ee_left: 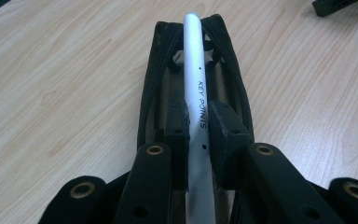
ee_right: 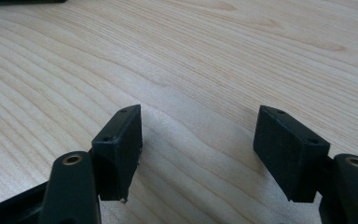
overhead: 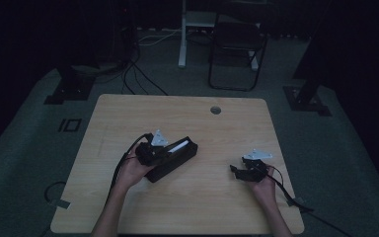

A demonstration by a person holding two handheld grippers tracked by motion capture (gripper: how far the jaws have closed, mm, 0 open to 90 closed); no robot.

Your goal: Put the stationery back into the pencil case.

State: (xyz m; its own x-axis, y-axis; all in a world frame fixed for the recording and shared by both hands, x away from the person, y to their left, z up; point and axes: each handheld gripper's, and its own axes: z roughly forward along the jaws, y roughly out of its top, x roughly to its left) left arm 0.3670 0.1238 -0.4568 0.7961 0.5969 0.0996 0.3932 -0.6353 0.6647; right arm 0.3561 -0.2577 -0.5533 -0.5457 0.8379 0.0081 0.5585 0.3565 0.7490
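Left gripper (ee_left: 198, 135): jaws clamped on a white pen (ee_left: 197, 93) lettered "KEY POINTS". The pen runs straight ahead between the pads, directly over an unzipped black pencil case (ee_left: 161, 70) lying on the wooden table (ee_left: 51, 93) below and ahead of the jaws. Right gripper (ee_right: 198, 154): jaws apart, nothing between them, bare table beneath. In the high view it sits well apart from the case, to the right.

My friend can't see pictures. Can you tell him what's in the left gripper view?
The left gripper clamps its two black jaws on a white pen with "KEY POINTS" printed on it, holding it over an open black zippered fabric pencil case. The case lies on a light wooden table.
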